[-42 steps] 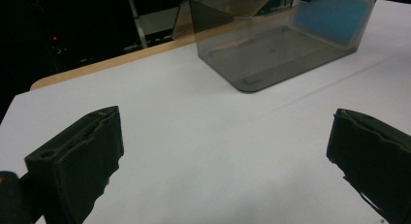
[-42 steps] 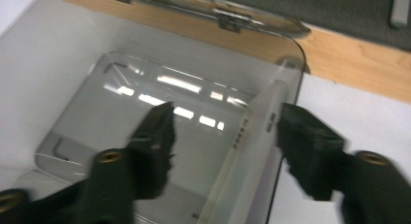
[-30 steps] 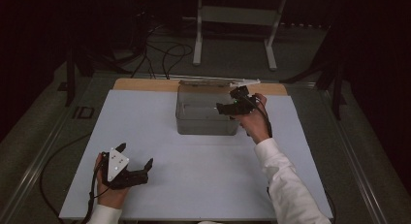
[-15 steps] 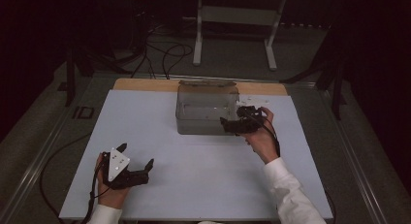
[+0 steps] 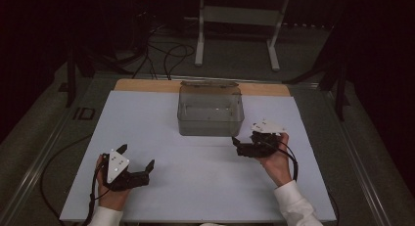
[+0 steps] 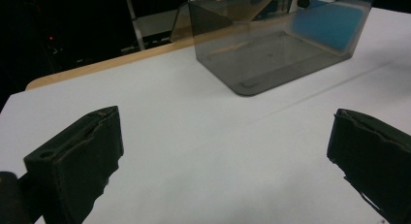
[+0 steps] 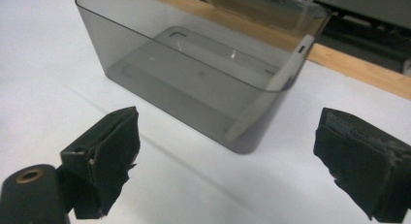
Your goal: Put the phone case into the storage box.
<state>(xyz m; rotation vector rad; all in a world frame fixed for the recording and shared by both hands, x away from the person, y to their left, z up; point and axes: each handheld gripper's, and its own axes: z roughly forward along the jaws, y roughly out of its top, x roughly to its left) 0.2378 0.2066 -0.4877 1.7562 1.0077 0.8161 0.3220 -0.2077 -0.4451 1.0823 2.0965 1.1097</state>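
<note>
A clear grey plastic box (image 5: 210,113) stands at the middle back of the white table sheet (image 5: 195,177), its hinged lid tipped open behind it. It looks empty inside. My left gripper (image 5: 137,156) rests near the front left of the sheet, open and holding nothing. My right gripper (image 5: 237,146) sits low, just off the box's front right corner, pointing left. In the left gripper view the jaws of the left gripper (image 6: 225,122) stand wide apart with the box (image 6: 281,44) far ahead. The right gripper (image 7: 228,120) is open too, close to the box (image 7: 194,69).
A wooden table edge (image 5: 147,85) shows behind the white sheet. On the dark floor beyond are a white-legged stand (image 5: 235,20) and loose cables (image 5: 166,55). A cable (image 5: 90,206) trails from my left gripper over the front edge.
My right gripper has come away from above the box's right rim, moving toward the person and down to the sheet. The left gripper has not moved.
</note>
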